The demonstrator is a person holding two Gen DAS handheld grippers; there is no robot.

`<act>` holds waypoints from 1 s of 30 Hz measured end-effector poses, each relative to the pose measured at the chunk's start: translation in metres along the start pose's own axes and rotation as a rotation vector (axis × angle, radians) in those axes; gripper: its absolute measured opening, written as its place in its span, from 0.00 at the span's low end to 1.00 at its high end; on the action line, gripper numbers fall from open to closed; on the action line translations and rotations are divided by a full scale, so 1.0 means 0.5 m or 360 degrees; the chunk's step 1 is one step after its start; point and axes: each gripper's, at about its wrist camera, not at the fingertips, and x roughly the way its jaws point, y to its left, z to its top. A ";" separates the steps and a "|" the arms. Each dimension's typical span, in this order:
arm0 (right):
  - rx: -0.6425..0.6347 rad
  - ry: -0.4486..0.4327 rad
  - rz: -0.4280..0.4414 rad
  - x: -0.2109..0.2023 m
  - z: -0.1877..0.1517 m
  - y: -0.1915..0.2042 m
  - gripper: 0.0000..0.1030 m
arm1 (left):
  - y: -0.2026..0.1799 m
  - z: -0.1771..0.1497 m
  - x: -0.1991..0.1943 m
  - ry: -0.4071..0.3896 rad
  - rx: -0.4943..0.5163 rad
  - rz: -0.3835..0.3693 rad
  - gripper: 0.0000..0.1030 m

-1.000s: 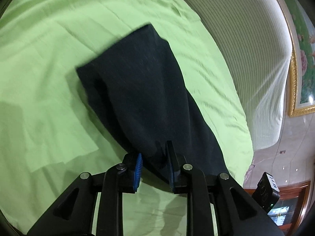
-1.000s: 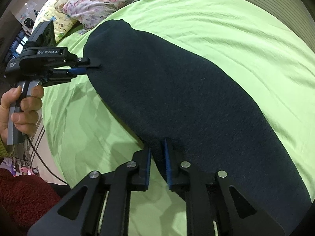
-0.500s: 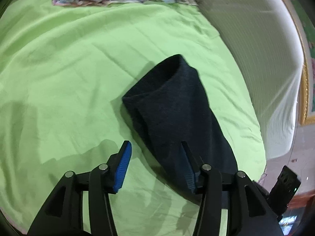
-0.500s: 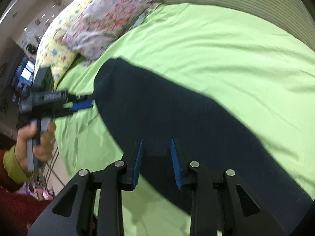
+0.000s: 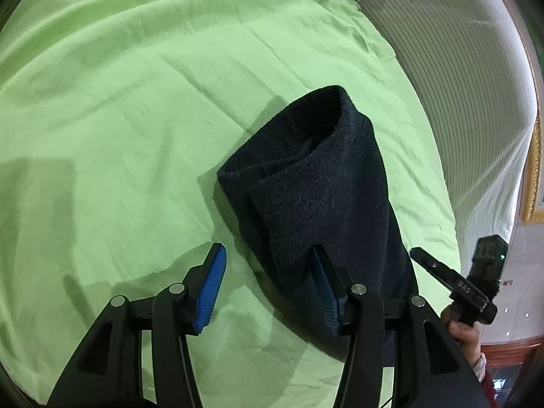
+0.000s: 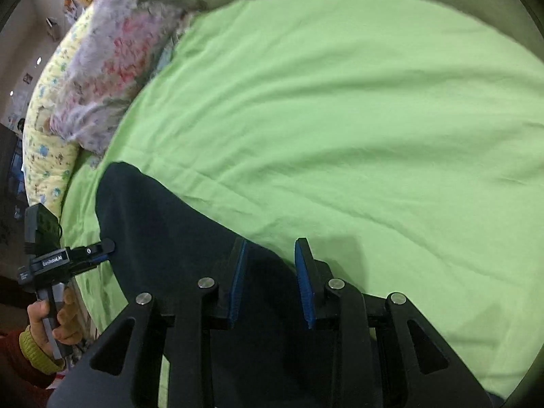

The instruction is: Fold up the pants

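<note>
The dark navy pants (image 5: 316, 197) lie folded in a long band on the green bedsheet (image 5: 136, 102), with one end opening upward like a tube. My left gripper (image 5: 268, 265) is open and empty at the band's near edge, its right pad against the cloth. In the right wrist view the pants (image 6: 170, 238) run from lower middle to the left. My right gripper (image 6: 270, 265) is open and empty just above their edge. The left gripper (image 6: 105, 248) shows there at the pants' far end, and the right gripper (image 5: 418, 255) shows in the left wrist view.
A floral pillow (image 6: 112, 68) and a yellow patterned pillow (image 6: 44, 142) lie at the head of the bed. A white striped cover (image 5: 459, 85) runs along the bed's right side. The bed edge drops off near the hands.
Both grippers were shut on the pants' edge a second ago; they have opened, let the cloth go and drawn back. The pants now lie settled on the sheet.
</note>
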 end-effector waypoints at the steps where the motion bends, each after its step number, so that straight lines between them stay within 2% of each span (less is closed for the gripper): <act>1: -0.0018 0.0043 0.0007 0.014 0.002 0.001 0.29 | 0.001 0.001 0.003 0.0000 0.0000 0.0001 0.50; 4: -0.0104 0.0167 -0.0007 0.057 -0.003 0.017 0.30 | 0.005 0.005 0.012 -0.0007 -0.0014 -0.0008 0.50; 10: -0.0275 0.0254 -0.0055 0.084 -0.005 0.049 0.31 | -0.006 0.021 0.030 -0.0036 0.0013 -0.0008 0.48; 12: -0.0336 0.0277 -0.0081 0.083 -0.008 0.054 0.27 | -0.012 0.028 0.037 -0.0048 0.0016 -0.0004 0.48; 14: -0.0342 0.0288 -0.0087 0.075 -0.015 0.049 0.14 | -0.017 0.033 0.039 -0.0063 0.0018 -0.0011 0.48; 16: -0.0350 0.0258 -0.0085 0.055 -0.023 0.047 0.11 | -0.018 0.038 0.041 -0.0070 0.0025 -0.0020 0.44; 19: -0.0321 0.0142 -0.0071 -0.002 -0.025 0.047 0.09 | -0.016 0.045 0.041 -0.0068 0.0026 -0.0064 0.36; 23: -0.0349 0.0011 -0.0084 -0.072 -0.032 0.070 0.09 | -0.012 0.046 0.031 -0.0080 0.0013 -0.0178 0.20; 28: -0.0346 -0.0067 -0.0130 -0.093 -0.033 0.086 0.08 | -0.047 0.028 -0.059 -0.0240 0.0085 -0.0385 0.16; 30: -0.0286 -0.0098 -0.0095 -0.098 -0.022 0.074 0.08 | -0.073 0.013 -0.115 -0.0293 0.0163 -0.0444 0.16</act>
